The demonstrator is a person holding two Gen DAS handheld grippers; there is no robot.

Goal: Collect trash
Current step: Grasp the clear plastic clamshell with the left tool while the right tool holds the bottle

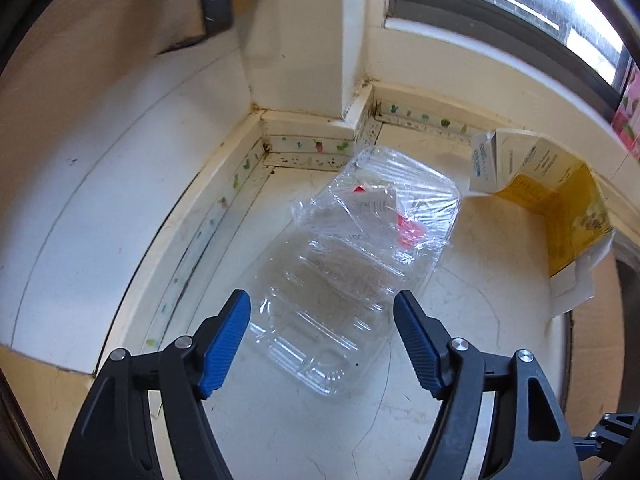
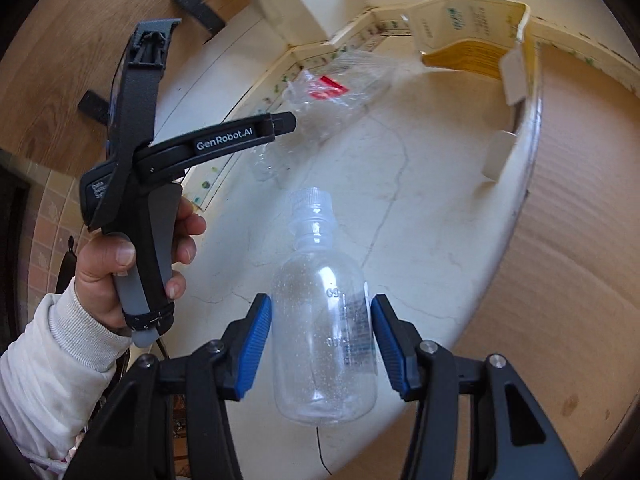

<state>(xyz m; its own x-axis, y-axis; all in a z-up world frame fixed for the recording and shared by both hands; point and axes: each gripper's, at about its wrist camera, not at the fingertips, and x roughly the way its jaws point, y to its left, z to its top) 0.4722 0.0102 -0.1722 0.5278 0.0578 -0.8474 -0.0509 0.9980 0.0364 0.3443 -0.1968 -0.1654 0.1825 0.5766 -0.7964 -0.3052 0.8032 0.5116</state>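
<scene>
Your left gripper (image 1: 322, 312) hangs with its jaws wide apart over the clear plastic clamshell tray (image 1: 352, 264), which lies near the back corner of the cream counter (image 1: 472, 320). Your right gripper (image 2: 322, 326) has its blue pads just beside the small clear plastic bottle (image 2: 324, 320) at the counter's front edge; whether they press it, you cannot tell. A yellow and white torn carton (image 1: 548, 196) lies at the back edge.

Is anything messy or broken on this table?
Yes. A yellow carton near the wall is torn open and flattened, a crumpled clear plastic tray lies in the corner, and the tabletop has thin cracks. The right gripper straddles an empty bottle.
</scene>
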